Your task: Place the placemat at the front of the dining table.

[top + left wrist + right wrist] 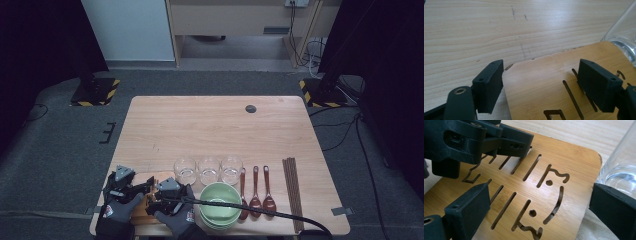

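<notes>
A wooden board (150, 192) with cut-out slots lies flat at the near left corner of the tabletop (215, 125). Both tongs are over it. The left tongs (540, 83) are apart, with one jaw off the board's left edge and one jaw above the slots. The right tongs (537, 213) are apart too, spread wide across the board, not pinching it. A glass (185, 170) stands just past the board's far right corner. A green bowl (220, 202) sits near the board, by the near edge.
</notes>
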Action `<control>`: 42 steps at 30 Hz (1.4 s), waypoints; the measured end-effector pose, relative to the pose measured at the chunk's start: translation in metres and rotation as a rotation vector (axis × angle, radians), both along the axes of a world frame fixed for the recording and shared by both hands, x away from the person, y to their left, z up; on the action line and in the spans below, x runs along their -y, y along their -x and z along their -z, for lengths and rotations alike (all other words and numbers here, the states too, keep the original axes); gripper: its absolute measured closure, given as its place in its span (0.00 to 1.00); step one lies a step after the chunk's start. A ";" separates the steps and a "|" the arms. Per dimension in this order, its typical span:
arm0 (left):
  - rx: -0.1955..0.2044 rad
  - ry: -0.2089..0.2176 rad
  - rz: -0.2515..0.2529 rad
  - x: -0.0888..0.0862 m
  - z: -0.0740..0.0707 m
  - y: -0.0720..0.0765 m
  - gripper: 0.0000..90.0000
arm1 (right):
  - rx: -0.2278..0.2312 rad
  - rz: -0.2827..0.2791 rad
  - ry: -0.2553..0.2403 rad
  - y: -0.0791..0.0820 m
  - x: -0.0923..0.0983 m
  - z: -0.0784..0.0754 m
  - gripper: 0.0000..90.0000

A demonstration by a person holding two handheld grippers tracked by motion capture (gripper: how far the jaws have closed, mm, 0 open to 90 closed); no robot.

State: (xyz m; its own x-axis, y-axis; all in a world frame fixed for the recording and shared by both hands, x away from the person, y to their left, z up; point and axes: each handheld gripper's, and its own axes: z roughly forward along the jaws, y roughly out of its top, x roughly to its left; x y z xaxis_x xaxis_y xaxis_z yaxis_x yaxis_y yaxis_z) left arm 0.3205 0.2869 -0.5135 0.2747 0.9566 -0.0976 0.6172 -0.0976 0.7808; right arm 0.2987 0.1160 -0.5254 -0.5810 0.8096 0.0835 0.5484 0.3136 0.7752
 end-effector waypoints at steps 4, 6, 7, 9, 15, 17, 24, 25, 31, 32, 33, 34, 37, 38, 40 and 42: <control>0.013 -0.003 -0.003 0.000 -0.006 0.003 0.24 | 0.003 -0.004 -0.011 0.002 0.000 -0.006 0.04; 0.025 -0.005 -0.005 0.000 -0.010 0.005 0.24 | 0.007 -0.007 -0.018 0.003 0.001 -0.009 0.04; 0.028 -0.005 -0.005 0.000 -0.011 0.005 0.24 | 0.009 -0.008 -0.019 0.003 0.001 -0.011 0.04; 0.034 0.004 -0.007 -0.001 -0.014 0.006 0.24 | 0.011 -0.010 -0.025 0.003 0.002 -0.015 0.04; 0.060 0.011 -0.008 -0.002 -0.025 0.009 0.24 | 0.019 -0.019 -0.049 0.004 0.004 -0.027 0.04; 0.063 0.013 -0.009 -0.002 -0.028 0.010 0.24 | 0.021 -0.020 -0.052 0.004 0.004 -0.030 0.04; 0.085 -0.001 -0.008 0.001 -0.042 0.009 0.24 | 0.035 -0.021 -0.071 0.002 0.007 -0.042 0.04; 0.091 -0.004 -0.008 0.002 -0.045 0.009 0.24 | 0.037 -0.023 -0.078 0.001 0.008 -0.046 0.04; 0.110 0.002 -0.006 0.004 -0.058 0.008 0.24 | 0.048 -0.023 -0.086 0.000 0.011 -0.057 0.04; 0.120 -0.004 -0.004 0.005 -0.061 0.007 0.24 | 0.053 -0.026 -0.087 -0.001 0.012 -0.059 0.04; 0.121 -0.004 -0.004 0.006 -0.063 0.007 0.24 | 0.054 -0.023 -0.092 -0.001 0.013 -0.062 0.04; 0.124 -0.006 -0.004 0.006 -0.065 0.007 0.24 | 0.058 -0.024 -0.094 -0.001 0.014 -0.064 0.04; 0.136 -0.004 -0.001 0.007 -0.074 0.006 0.24 | 0.067 -0.023 -0.102 -0.002 0.015 -0.070 0.04; 0.139 -0.003 -0.001 0.008 -0.076 0.005 0.24 | 0.071 -0.023 -0.105 -0.003 0.016 -0.074 0.04; 0.149 -0.006 0.002 0.009 -0.083 0.005 0.24 | 0.088 -0.022 -0.104 -0.003 0.018 -0.082 0.04; 0.161 -0.002 -0.001 0.008 -0.089 0.004 0.24 | 0.092 -0.021 -0.105 -0.003 0.018 -0.084 0.04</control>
